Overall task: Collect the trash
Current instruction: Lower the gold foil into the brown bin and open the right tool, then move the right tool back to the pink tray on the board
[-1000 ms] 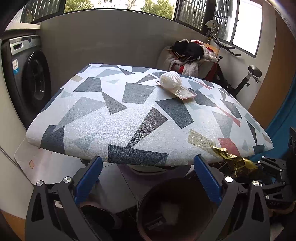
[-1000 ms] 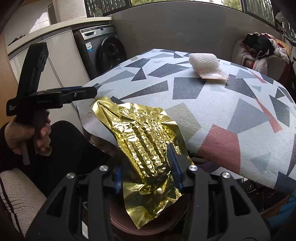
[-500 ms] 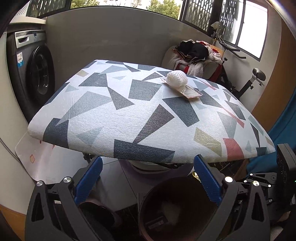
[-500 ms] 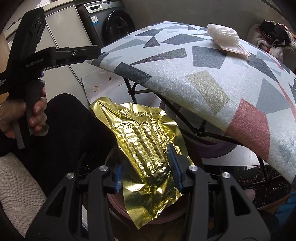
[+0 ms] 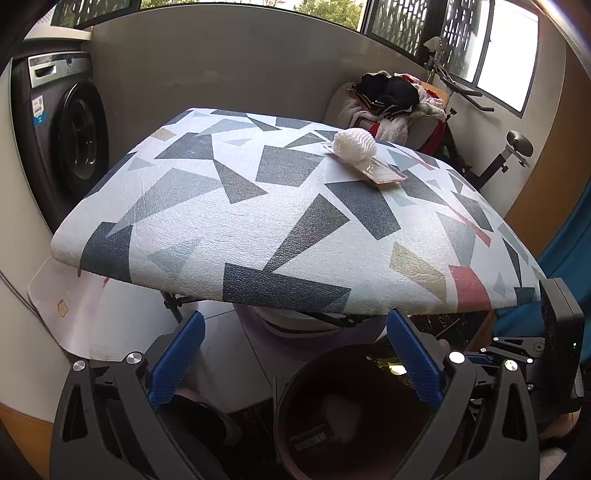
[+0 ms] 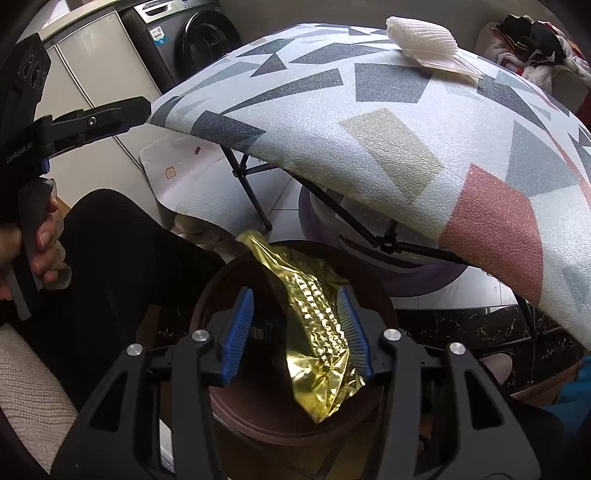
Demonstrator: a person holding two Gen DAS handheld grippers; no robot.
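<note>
While the right claw (image 6: 297,332) sits at the lower centre of the right wrist view, its blue pads stand apart, with a crumpled gold wrapper (image 6: 314,317) lying between them against the right-hand pad (image 6: 352,328); whether that pad presses the wrapper or merely touches it cannot be told. Directly beneath is a round dark brown bin (image 6: 373,291), and the wrapper's upper tip rises just past the bin's far rim. Above and to the right spreads a surface (image 6: 388,122) covered in a grey, beige and red triangle pattern, carried on black folding legs. At the upper right of that view a white ribbed foam net (image 6: 421,33) rests on a flat clear packet (image 6: 461,66). At the left edge a hand (image 6: 44,240) grips the handle of the other tool

Left wrist view: the left claw (image 5: 295,354) at the bottom of the frame is spread wide with nothing between its pads. The bin (image 5: 314,369) lies below it, a glint of the gold wrapper (image 5: 391,367) at its right rim. The foam net (image 5: 354,144) and packet (image 5: 384,173) lie at the upper right of the surface (image 5: 240,221). A washing machine (image 5: 70,140) stands at the left edge
</note>
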